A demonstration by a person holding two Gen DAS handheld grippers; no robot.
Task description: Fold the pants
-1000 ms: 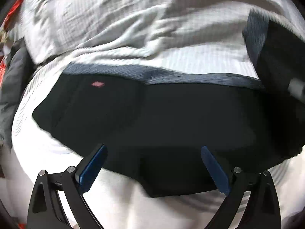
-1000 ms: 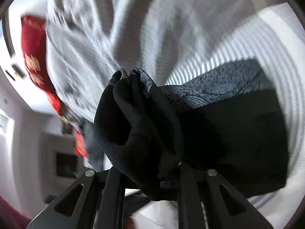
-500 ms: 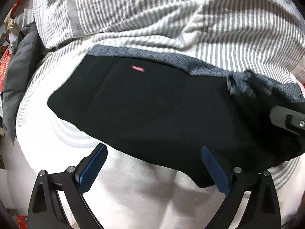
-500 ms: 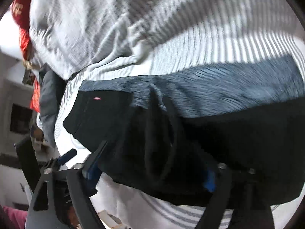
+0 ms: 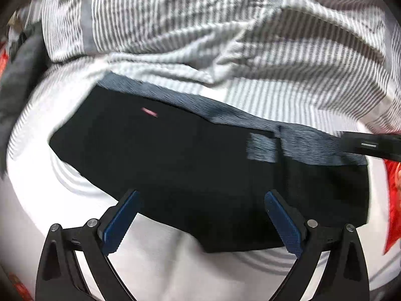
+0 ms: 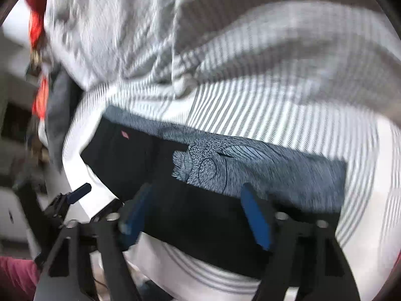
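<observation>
Lying flat on the striped bed sheet (image 5: 288, 95), the black pants (image 5: 190, 160) form a folded band, with a grey patterned strip along the far edge. The left tongs (image 5: 200, 215) hang over the near edge, jaws wide apart and empty. The right tongs (image 6: 198, 215) are closing, their blue pads clear of the cloth below. A rumpled striped blanket (image 6: 175, 25) lies beyond.

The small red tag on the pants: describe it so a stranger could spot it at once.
Start from the striped grey-and-white bedding that fills the view; the black pants lie folded flat on it, with a blue-grey patterned band along their far edge. Just below that band, near the pants' left end, sits the small red tag, the only bright mark on the dark cloth.
</observation>
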